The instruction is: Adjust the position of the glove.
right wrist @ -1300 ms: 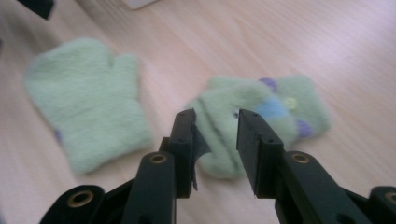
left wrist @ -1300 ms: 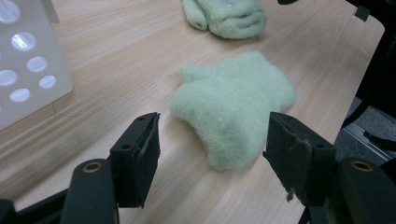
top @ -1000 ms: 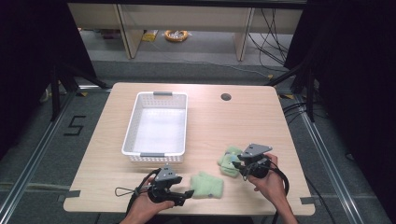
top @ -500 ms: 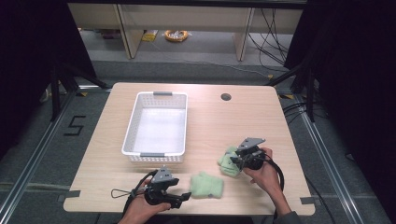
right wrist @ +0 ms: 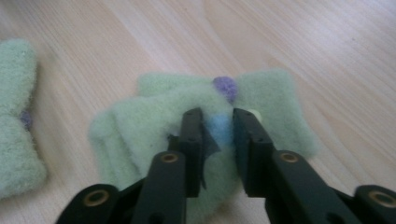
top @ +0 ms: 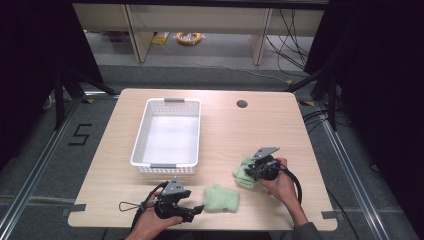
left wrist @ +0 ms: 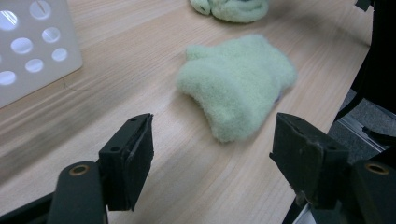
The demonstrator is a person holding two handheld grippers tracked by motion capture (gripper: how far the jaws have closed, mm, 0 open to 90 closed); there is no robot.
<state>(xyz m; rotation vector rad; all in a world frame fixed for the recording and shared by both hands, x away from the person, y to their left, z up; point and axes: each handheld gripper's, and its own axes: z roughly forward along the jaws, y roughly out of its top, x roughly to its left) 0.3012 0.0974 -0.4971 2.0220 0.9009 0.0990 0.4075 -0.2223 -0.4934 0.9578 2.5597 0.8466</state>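
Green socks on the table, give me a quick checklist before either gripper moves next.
1. Right gripper pinching the folded sock: ok, jaws closed on a fold.
2. Left gripper open: ok, jaws wide.
3. Second sock lined up ahead of the left jaws: ok, not yet between them.
4. White basket free to receive: ok, looks empty.
5. Right grip firm enough to lift: cannot tell.

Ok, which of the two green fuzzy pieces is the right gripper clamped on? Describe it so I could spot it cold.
Start at the white basket on the wooden table, then look toward the near right corner. Two pale green fleece pieces lie there; it is the right-hand piece, under the right gripper. Unlike the folded piece lying free ahead of the open left gripper, it is pinched between jaws and shows purple and blue spots.
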